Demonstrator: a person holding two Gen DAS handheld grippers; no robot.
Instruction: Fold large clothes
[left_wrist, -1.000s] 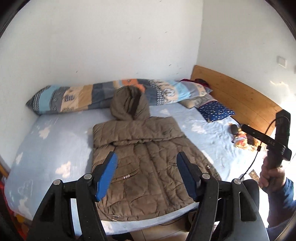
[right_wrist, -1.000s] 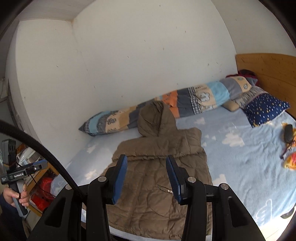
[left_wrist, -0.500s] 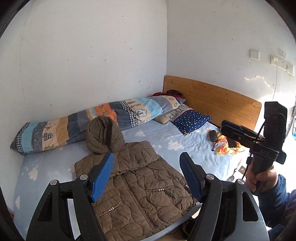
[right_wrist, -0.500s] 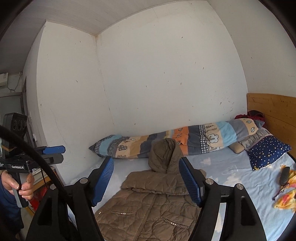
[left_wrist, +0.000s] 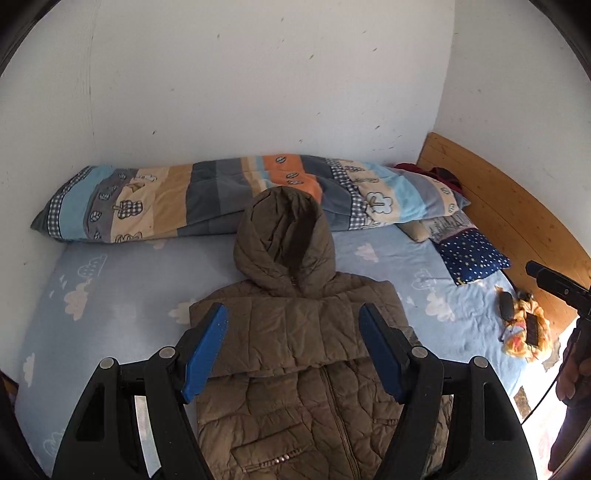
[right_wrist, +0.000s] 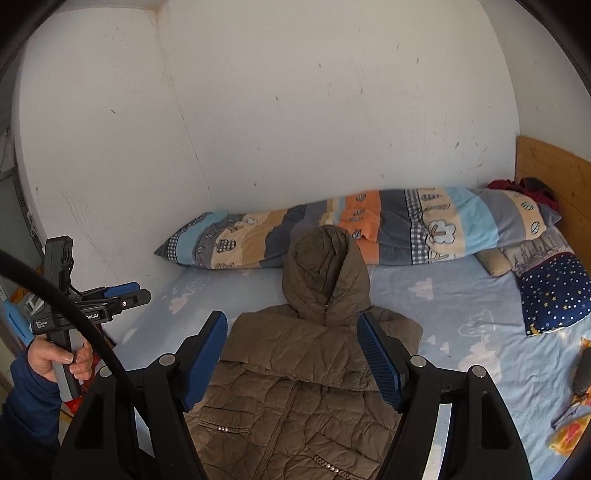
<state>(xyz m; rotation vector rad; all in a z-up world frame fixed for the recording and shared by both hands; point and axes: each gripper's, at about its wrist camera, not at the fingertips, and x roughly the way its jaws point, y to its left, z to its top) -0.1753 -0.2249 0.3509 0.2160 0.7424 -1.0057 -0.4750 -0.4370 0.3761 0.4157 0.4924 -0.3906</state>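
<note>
The bed (left_wrist: 122, 291), covered by a pale blue sheet printed with white clouds, fills most of both views and sits in a corner of white walls, with a wooden headboard (left_wrist: 517, 218) along its right end. A long rolled quilt (left_wrist: 207, 195) in blue, grey, cream and orange bands lies along the far wall. In front of it, near the middle of the bed, lies the brown quilted jacket (left_wrist: 295, 332), front side up with the zip closed. Its hood (left_wrist: 284, 240) points toward the quilt and touches it, and both sleeves are folded across the chest, forming a flat band below the hood. A navy pillow with stars (left_wrist: 472, 254) rests near the headboard, and a small heap of yellow and orange odds and ends (left_wrist: 524, 328) lies at the bed's right edge.

The left hand-held gripper (left_wrist: 293, 350) hovers above the jacket's folded sleeves with its blue pads set wide apart and nothing between them. The right hand-held gripper (right_wrist: 291, 354) likewise hangs over the jacket, spread wide and empty. In the right wrist view a hand in a dark blue sleeve (right_wrist: 59, 362) grips the left tool's handle at the left edge.
</note>
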